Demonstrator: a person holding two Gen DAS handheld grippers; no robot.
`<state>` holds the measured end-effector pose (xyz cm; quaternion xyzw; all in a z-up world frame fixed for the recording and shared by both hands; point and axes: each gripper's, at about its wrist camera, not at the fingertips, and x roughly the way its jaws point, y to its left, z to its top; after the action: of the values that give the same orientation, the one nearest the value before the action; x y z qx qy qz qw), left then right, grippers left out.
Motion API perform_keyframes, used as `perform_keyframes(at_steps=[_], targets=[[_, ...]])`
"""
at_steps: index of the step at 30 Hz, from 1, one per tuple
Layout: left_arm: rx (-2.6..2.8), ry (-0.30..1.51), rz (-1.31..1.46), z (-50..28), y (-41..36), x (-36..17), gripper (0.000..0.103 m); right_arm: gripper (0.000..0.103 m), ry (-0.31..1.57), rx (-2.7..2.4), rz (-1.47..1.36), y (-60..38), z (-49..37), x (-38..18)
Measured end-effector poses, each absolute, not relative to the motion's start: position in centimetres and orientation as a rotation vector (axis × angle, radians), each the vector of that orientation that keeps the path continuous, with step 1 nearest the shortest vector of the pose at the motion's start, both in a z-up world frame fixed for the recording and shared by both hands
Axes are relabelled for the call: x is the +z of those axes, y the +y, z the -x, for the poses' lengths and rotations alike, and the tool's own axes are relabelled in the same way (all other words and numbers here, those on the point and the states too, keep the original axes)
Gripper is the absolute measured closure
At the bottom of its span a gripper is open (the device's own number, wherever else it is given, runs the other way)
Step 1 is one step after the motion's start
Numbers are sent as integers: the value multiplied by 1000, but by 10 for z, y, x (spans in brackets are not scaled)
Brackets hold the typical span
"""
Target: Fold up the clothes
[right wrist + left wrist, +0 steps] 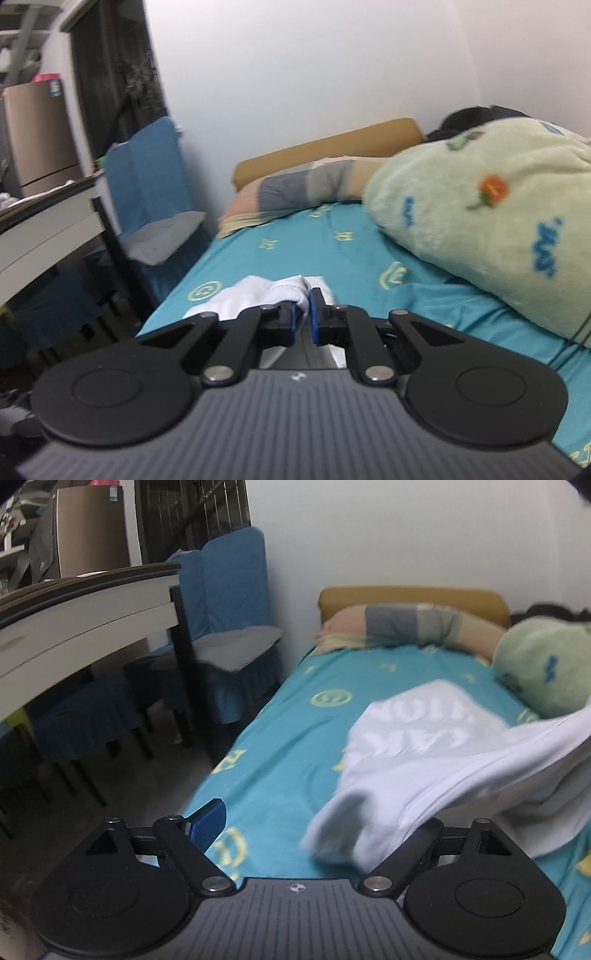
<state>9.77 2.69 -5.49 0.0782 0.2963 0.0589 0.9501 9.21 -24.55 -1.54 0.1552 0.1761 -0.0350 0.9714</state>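
Observation:
A white T-shirt (424,746) with pale lettering lies crumpled on the turquoise bed sheet (288,738). One fold is lifted toward the right edge of the left wrist view. My left gripper (314,823) stands open just in front of the shirt's near sleeve. Its blue left pad (208,825) is bare, and the right finger is hidden under the draped cloth. In the right wrist view my right gripper (303,312) is shut on a bunched edge of the white T-shirt (258,295), held just above the sheet (351,251).
A green plush blanket (491,229) fills the bed's right side. A striped pillow (410,627) lies against the tan headboard (410,598). Left of the bed stand a blue-covered chair (229,602) and a table (85,616), with floor (147,797) between them and the bed.

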Motion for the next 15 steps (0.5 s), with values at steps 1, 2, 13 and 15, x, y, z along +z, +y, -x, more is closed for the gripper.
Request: perform_keyframes(at_steps=[1, 2, 13, 15], targets=[[127, 607, -169, -95, 28, -54, 15, 93, 358, -81, -317, -248, -93, -17], [141, 595, -169, -94, 29, -52, 15, 93, 360, -89, -308, -248, -94, -18], [243, 430, -97, -87, 40, -25, 12, 90, 523, -106, -97, -229, -102, -45], [250, 415, -79, -87, 42, -22, 12, 83, 592, -99, -74, -227, -104, -55]])
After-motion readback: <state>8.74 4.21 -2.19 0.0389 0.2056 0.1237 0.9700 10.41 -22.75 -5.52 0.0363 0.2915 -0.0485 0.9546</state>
